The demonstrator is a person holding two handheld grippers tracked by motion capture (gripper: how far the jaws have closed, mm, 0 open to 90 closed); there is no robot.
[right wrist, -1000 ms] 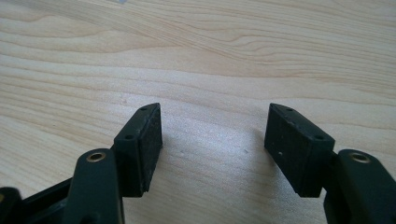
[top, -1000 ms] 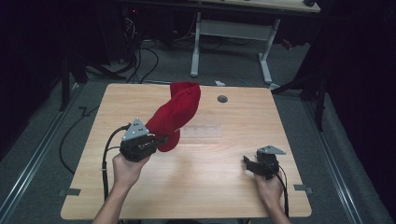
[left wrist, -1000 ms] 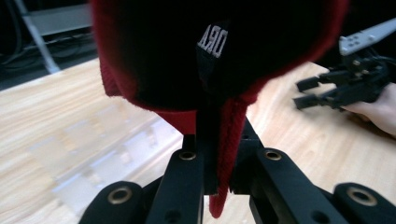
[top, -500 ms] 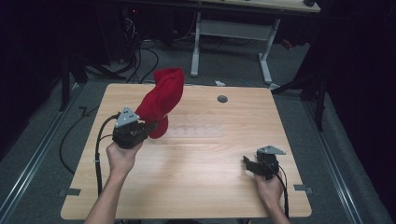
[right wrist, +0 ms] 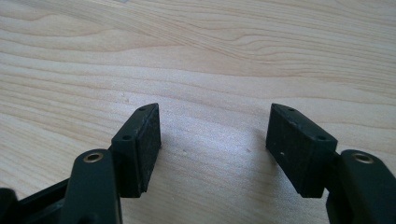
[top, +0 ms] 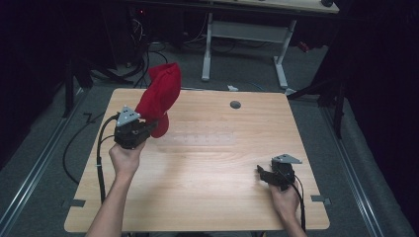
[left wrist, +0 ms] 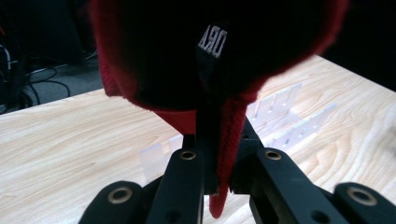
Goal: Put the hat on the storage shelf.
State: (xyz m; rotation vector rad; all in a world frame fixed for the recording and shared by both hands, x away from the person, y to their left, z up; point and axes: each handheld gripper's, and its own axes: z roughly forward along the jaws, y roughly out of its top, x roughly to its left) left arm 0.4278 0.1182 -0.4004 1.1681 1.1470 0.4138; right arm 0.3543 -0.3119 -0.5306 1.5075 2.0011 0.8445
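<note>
**Red beanie held aloft by its edge, second gripper waiting**

The left gripper (top: 148, 129) is clamped tight on the edge of a red knit beanie (top: 160, 96), and the hat stands up and away from it above the far-left part of the wooden table (top: 207, 197), clear of the surface. In the left gripper view the jaws pinch a fold of red knit together with a black strip that carries the beanie's label (left wrist: 212, 41); the dark hollow of the hat opens toward the camera. Gripping at the rim rather than the crown looks deliberate: it leaves the body of the hat free to hang open, and keeps the opening reachable.

A clear plastic rack (top: 200, 139) lies flat on the table just right of that gripper, near the middle; its slotted walls show behind the jaws in the left gripper view (left wrist: 285, 116). Whether the beanie is meant for it cannot be told.

The right gripper (top: 267, 175) rests low at the near-right of the table, well apart from the hat. Its jaws stand wide apart with nothing between them, only bare wood beneath. It seems parked, ready to take a second hold on the rim.
</note>
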